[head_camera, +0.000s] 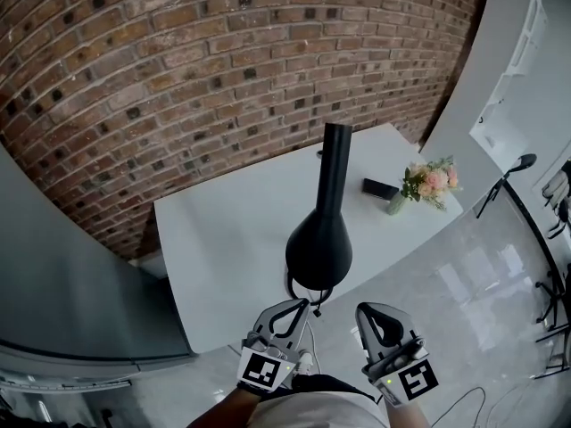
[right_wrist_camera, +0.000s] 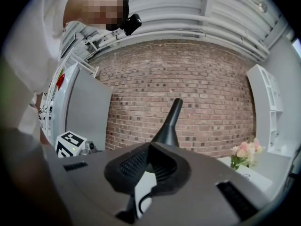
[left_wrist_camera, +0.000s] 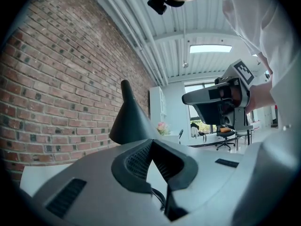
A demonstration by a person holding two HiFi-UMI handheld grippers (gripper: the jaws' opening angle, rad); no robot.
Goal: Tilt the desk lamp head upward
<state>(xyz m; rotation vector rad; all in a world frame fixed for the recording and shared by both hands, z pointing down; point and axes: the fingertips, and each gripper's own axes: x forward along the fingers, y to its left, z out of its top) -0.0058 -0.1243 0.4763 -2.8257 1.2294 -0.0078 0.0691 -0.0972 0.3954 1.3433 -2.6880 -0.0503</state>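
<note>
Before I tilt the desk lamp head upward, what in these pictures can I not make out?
Lamp hinge and base: head view, covered by the lamp head; gripper views, blocked by the left hand-held gripper and the right hand-held gripper.
Flat black object beside the flowers: head view, too small to identify.

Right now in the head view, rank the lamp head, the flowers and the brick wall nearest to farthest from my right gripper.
1. Lamp head, ahead-left of the right gripper.
2. Flowers, far right of the table.
3. Brick wall, behind the table.
</note>
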